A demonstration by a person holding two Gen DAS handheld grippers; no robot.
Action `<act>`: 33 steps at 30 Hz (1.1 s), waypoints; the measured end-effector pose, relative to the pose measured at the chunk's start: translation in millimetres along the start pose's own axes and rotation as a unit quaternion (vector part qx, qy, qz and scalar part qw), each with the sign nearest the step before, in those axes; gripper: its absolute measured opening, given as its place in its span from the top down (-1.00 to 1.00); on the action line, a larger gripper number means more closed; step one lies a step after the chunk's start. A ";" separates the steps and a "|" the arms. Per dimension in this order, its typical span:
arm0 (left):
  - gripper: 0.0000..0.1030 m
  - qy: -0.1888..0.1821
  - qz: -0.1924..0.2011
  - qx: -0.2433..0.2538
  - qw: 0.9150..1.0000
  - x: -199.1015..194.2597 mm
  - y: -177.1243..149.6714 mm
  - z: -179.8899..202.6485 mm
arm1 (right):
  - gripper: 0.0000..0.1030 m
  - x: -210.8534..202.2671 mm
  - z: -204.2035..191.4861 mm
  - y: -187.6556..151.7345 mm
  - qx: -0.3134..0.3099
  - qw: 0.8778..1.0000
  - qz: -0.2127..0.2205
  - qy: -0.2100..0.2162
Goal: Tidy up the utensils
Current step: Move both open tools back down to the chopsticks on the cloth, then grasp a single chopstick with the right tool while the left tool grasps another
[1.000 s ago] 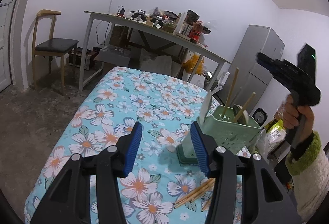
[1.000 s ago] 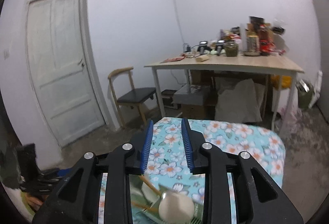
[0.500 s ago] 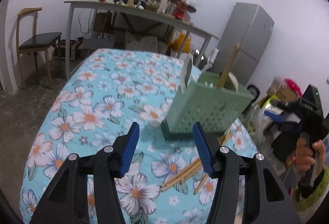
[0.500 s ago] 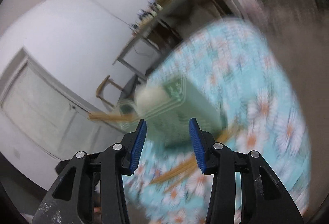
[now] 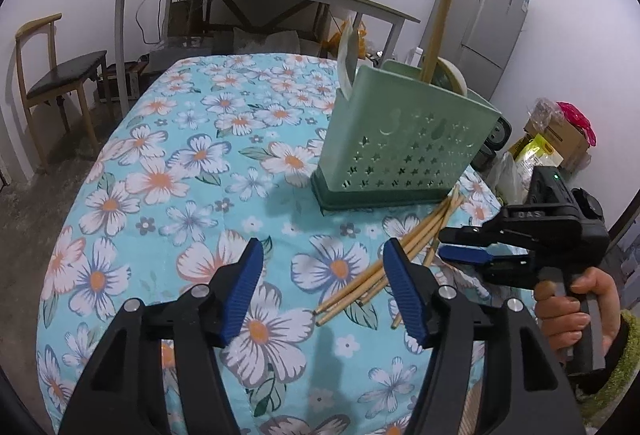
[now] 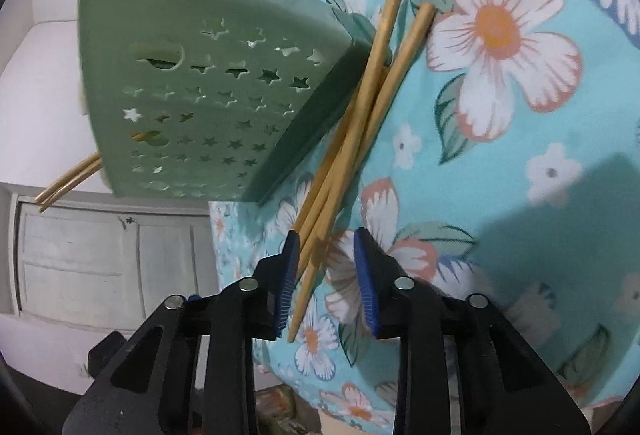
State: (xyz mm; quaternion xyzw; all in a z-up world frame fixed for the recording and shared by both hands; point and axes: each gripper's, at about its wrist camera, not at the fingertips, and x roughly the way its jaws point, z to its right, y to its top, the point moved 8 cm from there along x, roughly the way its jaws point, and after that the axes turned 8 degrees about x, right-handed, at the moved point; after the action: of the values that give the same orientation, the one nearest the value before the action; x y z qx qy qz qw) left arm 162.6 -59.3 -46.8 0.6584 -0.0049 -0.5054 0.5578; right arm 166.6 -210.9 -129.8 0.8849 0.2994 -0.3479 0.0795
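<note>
The right gripper [image 6: 325,271] is partly open and its jaws are closing. The thin ends of the loose chopsticks [image 6: 352,139] lie between its blue pads; one stick runs close along the left pad, but whether the pad presses on it cannot be told. Seen from the left wrist, this gripper [image 5: 464,245] lies on its side, low over the tablecloth, at about 3 o'clock from the left gripper. A hand [image 5: 576,311] in a green fuzzy sleeve [image 5: 624,363] grips its handle from below.

The left gripper [image 5: 323,267] stands moderately wide and its jaws are opening. Nothing is between its pads, only the floral tablecloth [image 5: 168,171] underneath. It points downward at the table. The near ends of the chopsticks [image 5: 384,267] lie just off its right finger.

The chopsticks lie in a loose bundle on the cloth. They fan toward 1 o'clock from the left gripper, and their far ends reach the base of the green utensil holder [image 5: 400,147]. The holder stands upright at about 1 o'clock, and a chopstick [image 5: 436,31] and a pale spoon [image 5: 347,55] stick up out of it.
</note>
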 end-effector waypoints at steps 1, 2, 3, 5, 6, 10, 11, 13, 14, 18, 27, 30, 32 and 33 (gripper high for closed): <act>-0.17 -0.001 -0.002 -0.001 1.000 0.7 -0.6 0.5 | 0.55 1.5 -1.0 0.3 -0.002 1.000 0.004 -0.004; -0.17 -0.003 -0.005 -0.001 1.000 2.2 -0.8 0.8 | 0.57 3.2 -1.7 0.2 -0.002 1.000 0.006 -0.007; -0.17 -0.004 -0.006 -0.002 1.000 3.4 -0.8 1.3 | 0.62 5.4 -2.4 0.1 0.000 1.000 0.008 -0.009; -0.17 -0.006 -0.009 0.000 1.000 5.3 -0.3 3.1 | 0.72 11.7 -1.4 -5.3 0.005 1.000 0.010 -0.010; -0.17 -0.006 -0.009 0.002 1.000 5.9 0.2 4.6 | 0.79 13.6 -1.4 -6.1 0.008 1.000 0.010 -0.008; -0.17 -0.009 -0.010 0.004 1.000 6.3 1.5 8.8 | 0.84 16.4 -0.6 -7.9 0.013 1.000 0.010 0.000; -0.17 -0.009 -0.010 0.005 1.000 6.6 1.6 8.9 | 0.84 16.5 -0.6 -8.5 0.015 1.000 0.010 0.004; -0.17 -0.008 -0.011 0.005 1.000 7.3 2.4 9.8 | 0.85 16.4 1.7 -7.0 0.020 1.000 0.010 0.010; -0.17 -0.008 -0.012 0.006 1.000 7.6 2.9 10.0 | 0.86 16.6 4.2 -7.0 0.022 1.000 0.010 0.013; -0.17 -0.008 -0.015 0.008 1.000 10.2 2.9 12.2 | 0.87 9.1 15.2 -8.7 0.023 0.999 0.013 0.019; -0.17 -0.012 -0.030 0.027 0.999 22.7 -1.6 18.2 | 0.89 -21.7 30.6 -5.3 0.028 0.998 0.042 0.021; -0.17 -0.022 -0.036 0.036 0.998 28.7 -4.0 21.2 | 0.89 -33.4 36.9 -2.4 0.030 0.998 0.051 0.020; -0.17 -0.032 -0.040 0.042 0.998 33.0 -6.2 23.4 | 0.89 -37.3 42.2 -1.8 0.032 0.998 0.055 0.019; -0.15 -0.035 -0.042 0.046 0.997 34.9 -7.2 24.6 | 0.89 -39.2 44.7 -1.4 0.035 0.998 0.054 0.020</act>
State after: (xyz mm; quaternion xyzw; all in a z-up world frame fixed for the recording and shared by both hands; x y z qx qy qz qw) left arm 159.2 -94.3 -71.9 0.6649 -0.0201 -0.5504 0.5045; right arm 117.7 -244.0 -137.0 0.9088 0.2403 -0.3355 0.0610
